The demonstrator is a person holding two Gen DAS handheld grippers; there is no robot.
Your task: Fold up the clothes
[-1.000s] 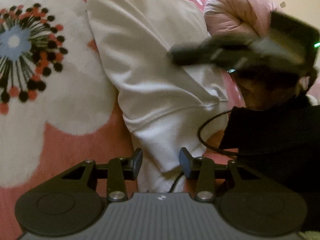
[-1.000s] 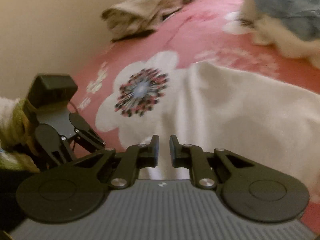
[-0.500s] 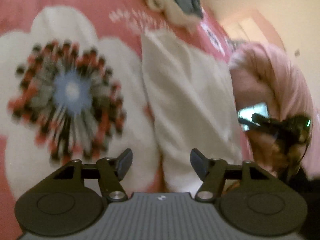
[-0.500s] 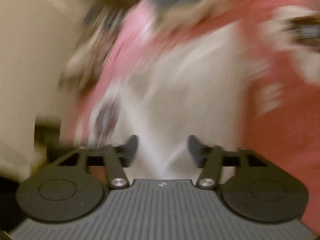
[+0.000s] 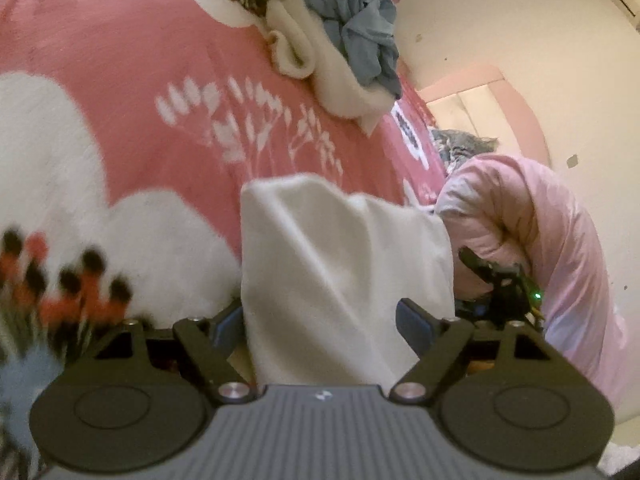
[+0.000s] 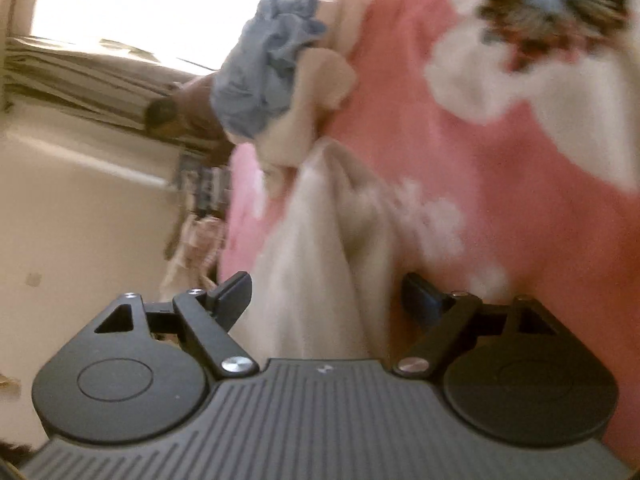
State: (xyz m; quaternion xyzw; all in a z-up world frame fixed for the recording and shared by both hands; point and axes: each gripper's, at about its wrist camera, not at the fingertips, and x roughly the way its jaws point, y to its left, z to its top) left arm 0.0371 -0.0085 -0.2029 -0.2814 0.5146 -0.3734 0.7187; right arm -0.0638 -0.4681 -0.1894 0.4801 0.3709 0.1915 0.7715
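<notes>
A white garment [image 5: 336, 264] lies on a pink bedspread [image 5: 140, 60] printed with white flowers. My left gripper [image 5: 320, 326] is open, its jaws wide apart with the near end of the garment between them. In the right wrist view, which is tilted and blurred, the same white garment [image 6: 320, 280] runs between the open jaws of my right gripper [image 6: 326, 294]. The right gripper also shows in the left wrist view [image 5: 492, 280], at the garment's right edge.
A heap of cream and blue clothes [image 5: 336, 40] lies at the far end of the bed and also shows in the right wrist view [image 6: 276, 76]. A pink padded jacket [image 5: 540, 248] sits to the right. A cream wall [image 5: 500, 20] stands beyond the bed.
Both grippers have opened wide. Both have swung to the far part of the white garment, with its end now between each pair of jaws. The right view has tilted.
</notes>
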